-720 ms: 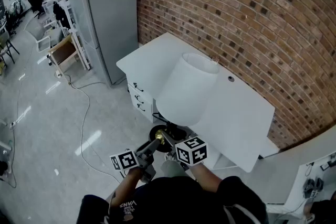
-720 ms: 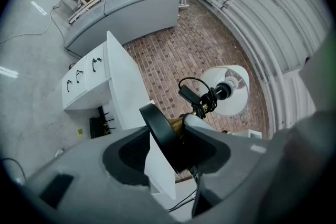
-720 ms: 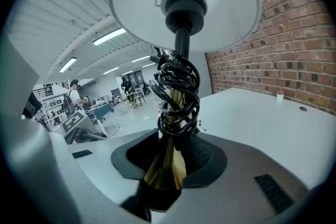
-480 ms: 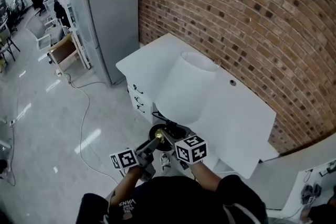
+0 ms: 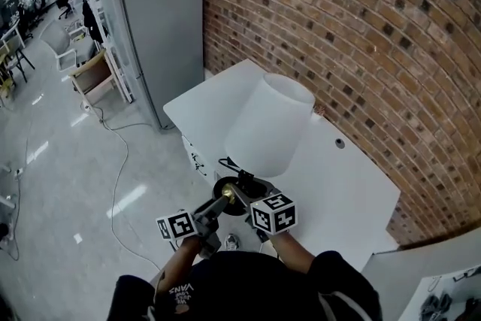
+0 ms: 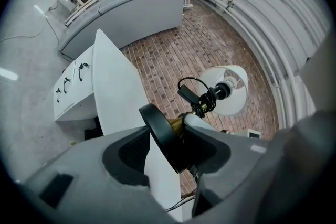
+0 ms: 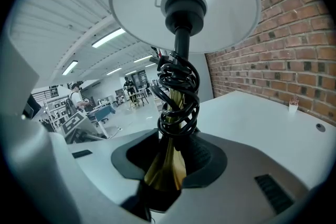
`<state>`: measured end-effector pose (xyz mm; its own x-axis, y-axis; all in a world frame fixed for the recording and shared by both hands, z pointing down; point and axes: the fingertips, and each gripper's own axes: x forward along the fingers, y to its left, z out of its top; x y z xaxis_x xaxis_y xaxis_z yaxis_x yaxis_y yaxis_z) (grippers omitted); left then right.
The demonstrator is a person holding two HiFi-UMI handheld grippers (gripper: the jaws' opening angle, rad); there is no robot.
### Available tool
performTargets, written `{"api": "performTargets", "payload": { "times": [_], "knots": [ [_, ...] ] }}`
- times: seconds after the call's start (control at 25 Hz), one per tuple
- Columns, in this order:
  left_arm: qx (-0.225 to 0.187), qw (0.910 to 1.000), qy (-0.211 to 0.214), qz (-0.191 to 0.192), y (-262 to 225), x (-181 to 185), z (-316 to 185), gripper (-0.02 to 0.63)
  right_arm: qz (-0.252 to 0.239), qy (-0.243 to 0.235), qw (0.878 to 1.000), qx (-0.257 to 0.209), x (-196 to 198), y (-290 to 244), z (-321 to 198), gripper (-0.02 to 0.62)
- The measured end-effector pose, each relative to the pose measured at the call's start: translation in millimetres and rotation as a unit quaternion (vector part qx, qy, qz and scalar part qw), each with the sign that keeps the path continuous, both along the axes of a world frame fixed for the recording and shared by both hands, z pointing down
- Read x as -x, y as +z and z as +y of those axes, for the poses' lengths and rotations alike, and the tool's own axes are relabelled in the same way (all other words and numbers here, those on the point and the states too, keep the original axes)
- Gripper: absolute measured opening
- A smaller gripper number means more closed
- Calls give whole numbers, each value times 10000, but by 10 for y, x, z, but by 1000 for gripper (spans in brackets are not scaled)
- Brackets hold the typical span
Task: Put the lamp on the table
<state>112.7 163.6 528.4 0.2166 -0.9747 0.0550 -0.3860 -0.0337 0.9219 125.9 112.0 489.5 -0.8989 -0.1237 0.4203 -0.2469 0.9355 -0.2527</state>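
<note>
While our right gripper [image 7: 168, 164] grips the lamp [image 5: 267, 130] by its stem and our left gripper [image 6: 167, 147] its base, it leans ahead of both, over the table [image 5: 353, 188].

Left claw [image 5: 216, 207] level, right claw [image 5: 243, 196] tipped downward, both clamped on the lamp [image 5: 270, 124]

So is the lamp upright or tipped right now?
Tipped: the lamp leans toward the table, its black base on edge in the left gripper.
</note>
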Motion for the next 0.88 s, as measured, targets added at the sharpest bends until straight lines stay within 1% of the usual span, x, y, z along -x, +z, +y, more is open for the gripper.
{"api": "performTargets", "payload": {
  "times": [0.32, 0.52, 0.68, 0.88],
  "knots": [
    [120, 9999, -68, -1, 41, 135, -630, 204, 14, -82, 9999, 72, 148, 47, -643, 132],
    [184, 9998, 58, 4, 80, 256, -866, 205, -6, 49, 9999, 162, 252, 107, -881, 132],
    [215, 9994, 273, 52, 134, 345, -1030, 204, 75, 230, 9996, 154, 327, 159, -1037, 132],
    [161, 9964, 831, 104, 109, 523, -1342, 204, 89, 680, 9976, 47, 472, 115, -1322, 132]
  ]
}}
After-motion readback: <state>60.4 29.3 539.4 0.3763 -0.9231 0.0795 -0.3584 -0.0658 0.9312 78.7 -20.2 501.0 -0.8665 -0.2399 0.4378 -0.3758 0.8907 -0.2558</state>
